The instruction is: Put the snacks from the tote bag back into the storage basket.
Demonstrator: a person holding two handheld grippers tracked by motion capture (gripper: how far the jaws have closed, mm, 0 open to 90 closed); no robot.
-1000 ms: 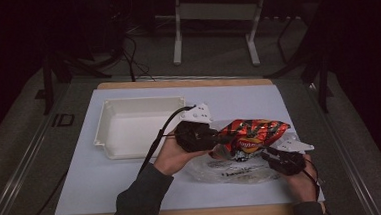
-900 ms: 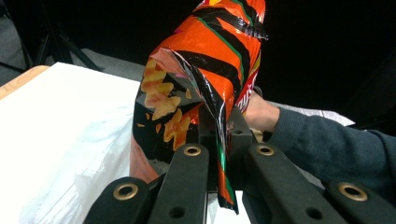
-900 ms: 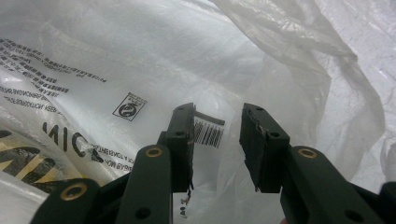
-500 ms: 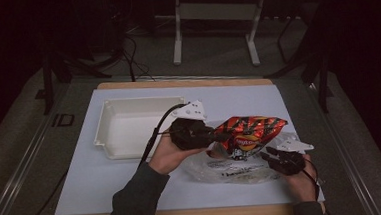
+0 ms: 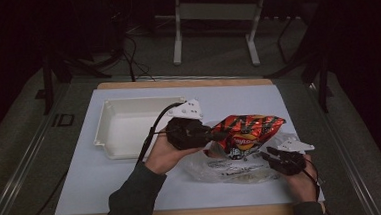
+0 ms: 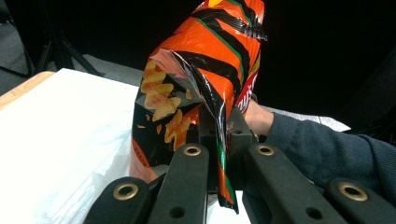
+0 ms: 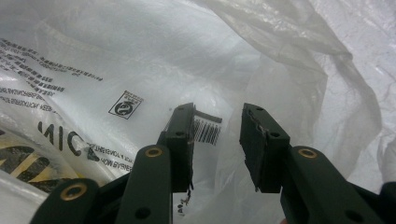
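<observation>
Pinching the seam of the orange chip bag [image 6: 205,79], the jaws of the left gripper [image 5: 215,135] are pressed together, the bag lifted above the plastic bag [image 5: 232,167] near the table's front right corner. The right gripper [image 7: 217,140] is held spread against that plastic.

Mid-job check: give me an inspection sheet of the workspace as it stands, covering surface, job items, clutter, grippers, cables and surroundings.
Surface: white sheet over a wooden board.
Job's things: orange chip bag lifted above a clear plastic bag.
Clutter: empty white tray to the left.
Grippers: left gripper shut on the chip bag's edge; right gripper open over the plastic bag.
Cables: black cable trails from the left gripper.
Surroundings: dark floor, metal stand legs behind the table.
</observation>
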